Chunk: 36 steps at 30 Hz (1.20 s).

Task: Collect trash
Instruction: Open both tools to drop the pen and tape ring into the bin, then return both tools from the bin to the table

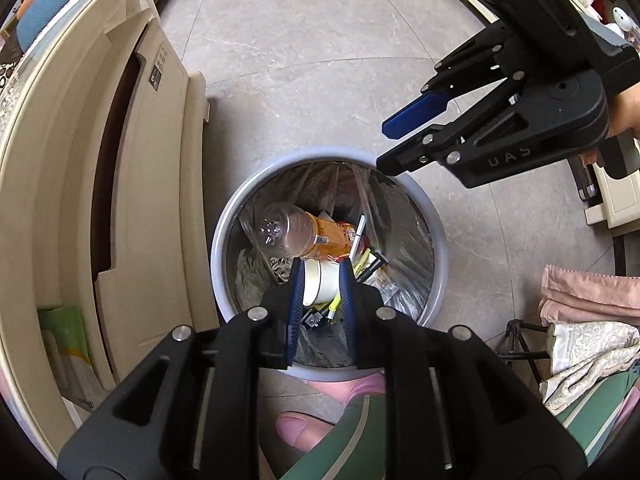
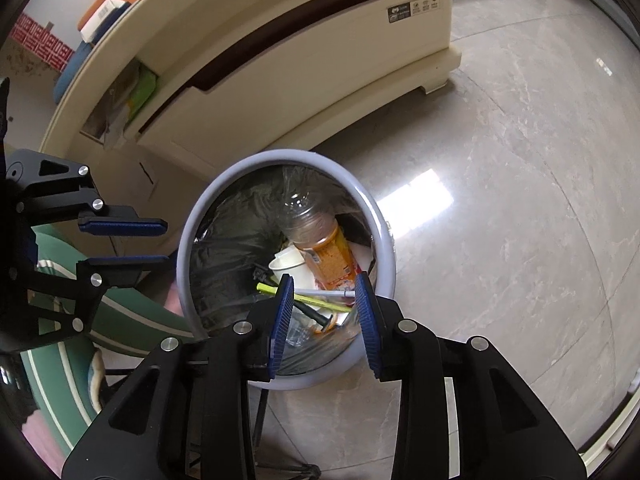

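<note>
Both tongs hung parted and empty over the bin (image 2: pixel 384 236): left tongs (image 1: pixel 321 280), right tongs (image 2: pixel 324 292). Trash, bottle (image 2: pixel 324 240) at twelve o'clock, lay inside. Drop apparently done; next, fetch more.

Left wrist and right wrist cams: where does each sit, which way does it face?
Left wrist: on the left gripper, facing down into the trash bin; right gripper upper right, foot at bottom.
Right wrist: on the right gripper, facing down into the bin; left gripper at left.
Shared: bin, plastic bottle, paper cup, cream cabinet.
</note>
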Motion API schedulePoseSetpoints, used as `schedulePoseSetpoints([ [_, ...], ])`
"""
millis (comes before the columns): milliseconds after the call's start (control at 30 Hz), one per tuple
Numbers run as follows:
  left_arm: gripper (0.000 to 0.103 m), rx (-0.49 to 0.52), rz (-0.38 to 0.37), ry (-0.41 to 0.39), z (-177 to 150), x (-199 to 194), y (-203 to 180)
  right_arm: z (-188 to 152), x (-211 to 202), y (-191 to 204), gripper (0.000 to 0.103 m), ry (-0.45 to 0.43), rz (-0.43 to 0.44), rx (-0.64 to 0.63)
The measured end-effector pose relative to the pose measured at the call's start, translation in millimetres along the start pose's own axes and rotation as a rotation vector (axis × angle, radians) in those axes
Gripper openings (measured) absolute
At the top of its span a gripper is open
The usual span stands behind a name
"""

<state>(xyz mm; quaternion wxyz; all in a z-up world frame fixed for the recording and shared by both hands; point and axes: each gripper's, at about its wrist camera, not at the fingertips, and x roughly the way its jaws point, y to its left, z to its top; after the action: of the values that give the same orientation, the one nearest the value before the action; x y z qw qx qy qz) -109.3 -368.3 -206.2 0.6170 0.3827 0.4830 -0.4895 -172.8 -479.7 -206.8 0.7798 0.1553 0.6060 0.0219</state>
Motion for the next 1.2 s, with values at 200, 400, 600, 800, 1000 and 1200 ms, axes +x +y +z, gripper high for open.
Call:
schedulePoseSetpoints([
  [200,0.017,0.002,0.002,-0.025,0.8,-12.4,0.4,3.2,-7.0,-1.5,0.034,-0.010,0.007,0.006],
  [400,0.020,-0.002,0.004,-0.063,2.0,-31.6,0.1,5.8,-11.9,1.4,0.037,-0.018,0.007,0.000],
  [600,0.030,-0.046,0.016,-0.162,-8.7,-82.8,21.5,13.0,-33.5,15.8,0.051,-0.071,0.030,-0.052],
  [800,0.037,-0.151,0.124,-0.253,-42.5,-146.3,73.0,36.4,-67.2,50.3,0.061,-0.142,0.085,-0.149],
  [1000,0.051,-0.298,0.244,-0.318,-89.1,-203.7,130.9,77.8,-114.5,114.2,0.081,-0.236,0.168,-0.301],
  [1200,0.067,-0.400,0.356,-0.359,-128.9,-246.3,172.5,127.2,-149.4,181.9,0.088,-0.322,0.212,-0.451],
])
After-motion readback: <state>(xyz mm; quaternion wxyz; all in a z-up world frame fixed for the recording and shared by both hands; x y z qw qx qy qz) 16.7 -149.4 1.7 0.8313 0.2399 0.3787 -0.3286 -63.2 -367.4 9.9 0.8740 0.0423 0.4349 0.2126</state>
